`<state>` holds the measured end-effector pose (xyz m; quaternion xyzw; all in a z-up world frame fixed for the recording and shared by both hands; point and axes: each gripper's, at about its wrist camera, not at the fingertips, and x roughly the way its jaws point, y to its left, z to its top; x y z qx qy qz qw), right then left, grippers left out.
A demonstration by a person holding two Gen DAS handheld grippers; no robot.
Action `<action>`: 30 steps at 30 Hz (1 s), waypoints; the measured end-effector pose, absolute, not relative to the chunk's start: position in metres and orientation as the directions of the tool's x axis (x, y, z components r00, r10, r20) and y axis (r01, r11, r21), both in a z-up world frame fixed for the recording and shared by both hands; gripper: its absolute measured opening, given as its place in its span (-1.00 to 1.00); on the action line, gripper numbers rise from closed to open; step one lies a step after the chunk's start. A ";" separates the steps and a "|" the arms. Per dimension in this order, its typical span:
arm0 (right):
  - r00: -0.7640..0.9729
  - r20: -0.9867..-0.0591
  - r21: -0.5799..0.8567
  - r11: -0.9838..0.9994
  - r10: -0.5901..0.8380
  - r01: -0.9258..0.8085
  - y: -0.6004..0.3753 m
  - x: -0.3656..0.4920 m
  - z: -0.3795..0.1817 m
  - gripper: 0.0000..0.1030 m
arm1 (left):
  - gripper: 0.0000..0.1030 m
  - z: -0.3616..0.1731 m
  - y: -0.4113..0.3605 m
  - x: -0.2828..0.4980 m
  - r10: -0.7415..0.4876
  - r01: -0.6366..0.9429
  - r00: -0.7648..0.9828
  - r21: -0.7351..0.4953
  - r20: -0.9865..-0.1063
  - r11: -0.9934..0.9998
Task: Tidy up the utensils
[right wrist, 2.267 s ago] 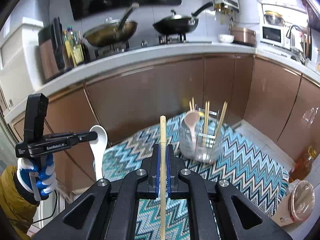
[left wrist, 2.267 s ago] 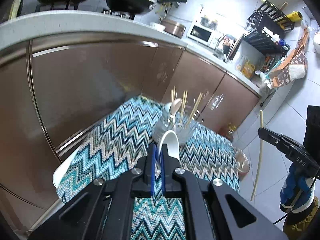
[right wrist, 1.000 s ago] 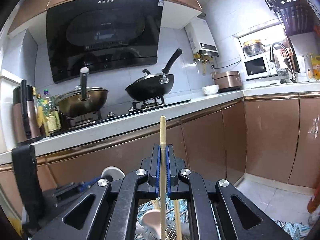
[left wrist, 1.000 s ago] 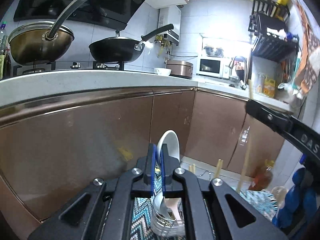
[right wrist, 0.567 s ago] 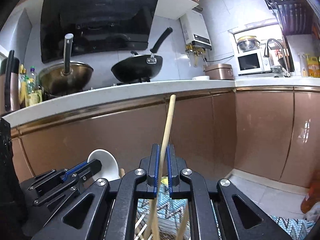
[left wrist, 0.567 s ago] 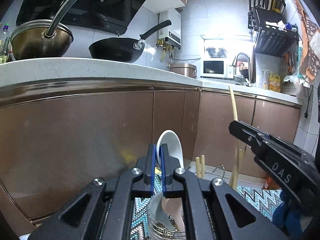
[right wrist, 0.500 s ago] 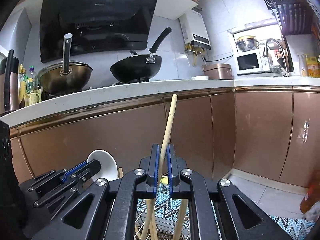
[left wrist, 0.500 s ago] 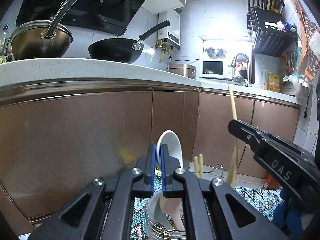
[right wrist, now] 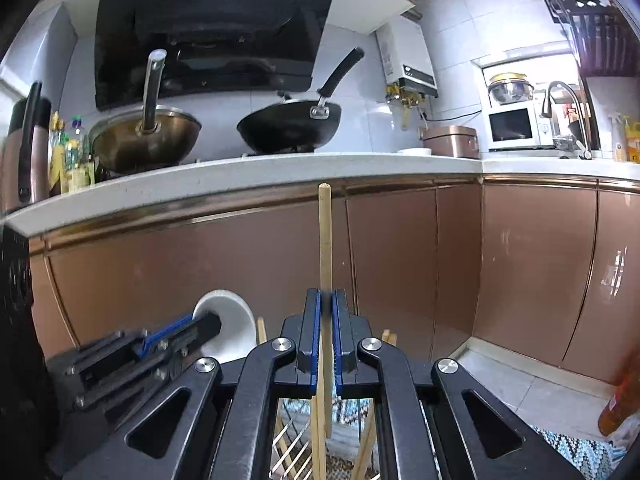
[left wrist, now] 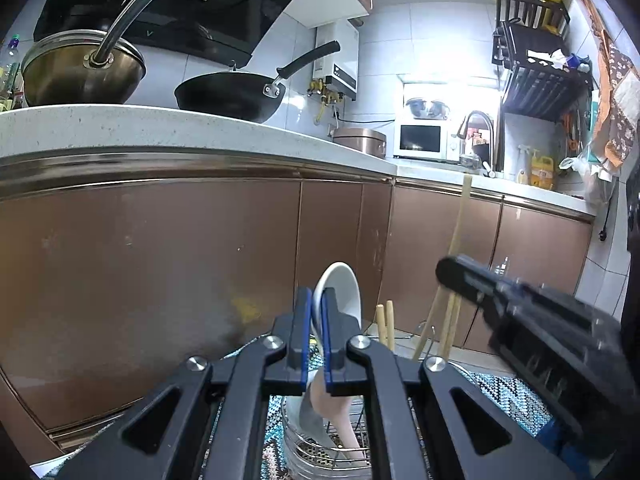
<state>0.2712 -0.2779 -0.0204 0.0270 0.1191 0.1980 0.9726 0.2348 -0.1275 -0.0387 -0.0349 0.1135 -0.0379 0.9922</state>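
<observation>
Spoon and chopstick over the holder
Left gripper (left wrist: 316, 312) clamps a glossy white spoon (left wrist: 340, 292); right gripper (right wrist: 326, 320) clamps a pale wooden chopstick (right wrist: 325, 240), upright above the wire holder (left wrist: 320, 446).

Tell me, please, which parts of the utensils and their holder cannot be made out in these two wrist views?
- White spoon, left wrist view: its handle vanishes behind the left gripper.
- Chopstick, right wrist view: its lower tip is lost behind the right gripper, so whether it touches bottom is unclear.
- Utensil holder: the bottom edge cuts it off and the gripper arms cover its sides.
- Right gripper, left wrist view: blurred.
</observation>
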 end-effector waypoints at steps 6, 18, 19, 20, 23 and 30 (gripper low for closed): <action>0.873 -0.280 0.087 0.916 0.400 -0.392 -0.278 0.263 -0.033 -0.88 | -0.86 -0.041 -0.126 0.234 -0.126 0.102 0.963 -0.110 -0.238 0.989; 0.870 -0.326 0.057 0.926 0.370 -0.373 -0.287 0.233 -0.031 -0.49 | -0.05 0.000 -0.088 0.212 -0.248 0.207 0.917 -0.159 -0.313 0.965; 0.873 -0.325 0.053 0.928 0.365 -0.368 -0.288 0.229 -0.028 -0.48 | 0.02 0.004 -0.084 0.206 -0.243 0.203 0.918 -0.155 -0.313 0.967; 0.875 -0.324 0.048 0.930 0.359 -0.364 -0.289 0.226 -0.025 -0.45 | 0.08 0.007 -0.081 0.200 -0.235 0.196 0.920 -0.150 -0.314 0.969; 0.881 -0.321 0.039 0.934 0.348 -0.355 -0.290 0.212 -0.014 -0.36 | 0.15 0.014 -0.074 0.184 -0.216 0.184 0.922 -0.127 -0.322 0.975; 0.893 -0.319 -0.003 0.942 0.318 -0.336 -0.285 0.166 0.009 0.07 | 0.19 0.020 -0.054 0.145 -0.127 0.112 0.933 -0.063 -0.336 0.992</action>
